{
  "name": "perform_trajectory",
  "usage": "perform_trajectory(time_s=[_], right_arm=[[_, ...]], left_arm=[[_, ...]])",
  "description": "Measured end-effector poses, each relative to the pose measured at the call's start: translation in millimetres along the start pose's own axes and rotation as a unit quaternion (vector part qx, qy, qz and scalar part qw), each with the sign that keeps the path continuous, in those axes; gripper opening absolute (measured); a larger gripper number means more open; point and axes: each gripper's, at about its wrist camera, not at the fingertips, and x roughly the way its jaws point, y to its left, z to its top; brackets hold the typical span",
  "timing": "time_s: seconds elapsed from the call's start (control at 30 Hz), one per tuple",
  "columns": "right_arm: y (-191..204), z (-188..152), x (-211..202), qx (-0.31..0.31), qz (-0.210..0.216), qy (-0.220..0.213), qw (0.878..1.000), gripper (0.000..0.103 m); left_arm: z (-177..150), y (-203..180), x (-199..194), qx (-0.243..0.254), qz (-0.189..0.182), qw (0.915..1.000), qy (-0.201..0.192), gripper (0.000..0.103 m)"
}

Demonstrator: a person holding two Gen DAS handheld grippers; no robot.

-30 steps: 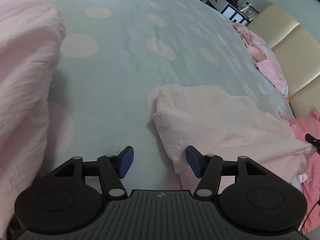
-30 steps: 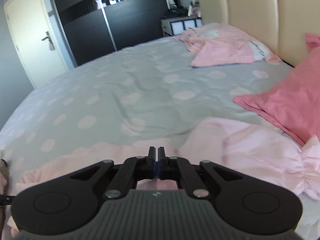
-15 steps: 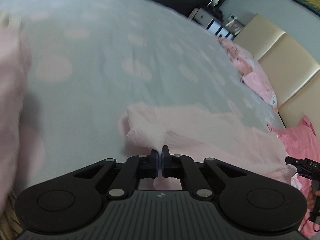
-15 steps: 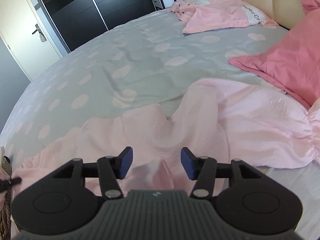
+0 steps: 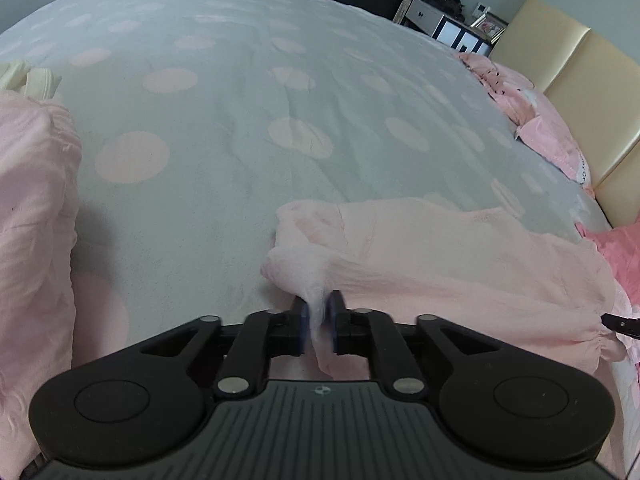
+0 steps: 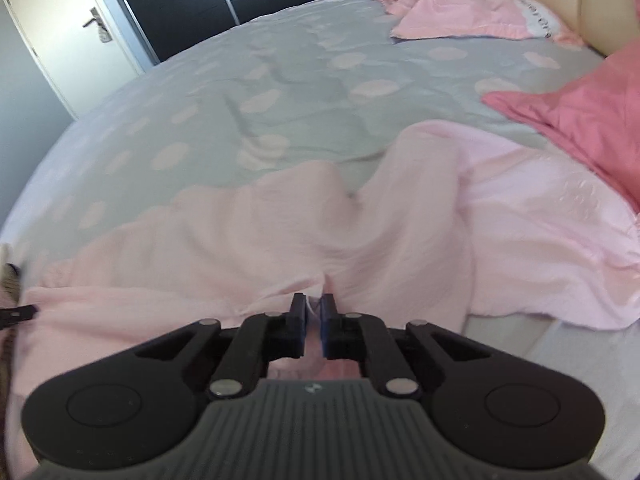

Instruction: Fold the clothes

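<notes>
2 grippers: left gripper (image 5: 319, 322), right gripper (image 6: 313, 324). 1 pale pink garment (image 6: 248, 240) across 1 polka-dot bedspread (image 5: 248, 92). 1 deep-pink pillow (image 6: 580, 116), 1 light-pink pillow (image 6: 472, 12) nr 1 cream headboard (image 5: 576, 92). 1 white door (image 6: 68, 36).

Partial letters on the pink pillowcase (image 6: 536, 24), not readable.

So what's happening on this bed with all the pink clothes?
A person is folding laundry with two handheld grippers. The left gripper has a bunched corner of a pale pink garment between its jaws, which are easing open. The right gripper is closing on another fold of the same garment, spread on the polka-dot bedspread.
</notes>
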Motion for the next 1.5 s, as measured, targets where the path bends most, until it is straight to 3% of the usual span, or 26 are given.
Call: perform_trajectory(time_s=[0.1, 0.17, 0.2, 0.37, 0.47, 0.6, 0.77, 0.8, 0.87, 0.9, 1.0, 1.23, 1.4, 1.5], right_arm=[[-12.6, 8.2, -7.3, 0.011, 0.009, -0.033, 0.999, 0.010], [-28.7, 17.9, -24.0, 0.035, 0.009, -0.061, 0.997, 0.025], [-36.8, 22.8, -32.6, 0.048, 0.009, -0.075, 0.996, 0.040], [-100.2, 32.4, -68.1, 0.120, -0.059, -0.123, 0.983, 0.042], [-144.5, 27.2, -79.1, 0.165, -0.110, -0.127, 0.972, 0.043], [-198.3, 10.8, -77.2, 0.223, -0.160, -0.117, 0.955, 0.056], [-239.5, -9.5, -52.7, 0.299, -0.143, -0.063, 0.941, 0.056], [-240.1, -10.9, -51.8, 0.303, -0.139, -0.068, 0.940, 0.055], [-239.5, -10.0, -49.5, 0.304, -0.124, -0.071, 0.942, 0.024], [-238.7, -8.4, -48.3, 0.311, -0.105, -0.065, 0.942, 0.001], [-231.2, -1.8, -60.0, 0.327, -0.089, -0.101, 0.936, 0.002], [-220.0, 33.6, -123.2, 0.274, -0.116, -0.219, 0.929, 0.001], [-217.6, 82.4, -157.4, 0.185, -0.145, -0.222, 0.946, 0.001], [-214.7, 114.0, -181.8, 0.139, -0.174, -0.228, 0.948, 0.001]], left_arm=[[1.3, -3.1, -9.6, 0.013, 0.009, 0.9999, -0.005, 0.040], [1.8, -5.7, -16.3, 0.025, 0.014, 0.9995, -0.011, 0.044], [2.7, -7.3, -18.6, 0.032, 0.017, 0.9993, -0.011, 0.045], [1.8, -17.0, -29.6, 0.062, 0.023, 0.9977, -0.015, 0.051], [-0.1, -21.9, -36.9, 0.069, 0.009, 0.9973, -0.021, 0.051], [0.7, -25.2, -39.0, 0.052, 0.002, 0.9984, -0.023, 0.051], [-0.4, -31.8, -40.4, 0.039, -0.002, 0.9990, -0.023, 0.051], [-0.5, -33.7, -40.7, 0.040, -0.003, 0.9990, -0.022, 0.051], [-0.2, -37.2, -41.9, 0.043, -0.005, 0.9989, -0.021, 0.051], [-0.3, -39.9, -43.4, 0.046, -0.006, 0.9987, -0.021, 0.051], [-1.0, -48.2, -49.8, 0.061, -0.009, 0.9978, -0.024, 0.051], [-4.5, -61.2, -75.8, 0.074, -0.010, 0.9965, -0.038, 0.051], [-9.4, -58.1, -96.4, 0.069, -0.007, 0.9965, -0.047, 0.051], [-12.9, -55.8, -106.3, 0.068, 0.001, 0.9966, -0.047, 0.051]])
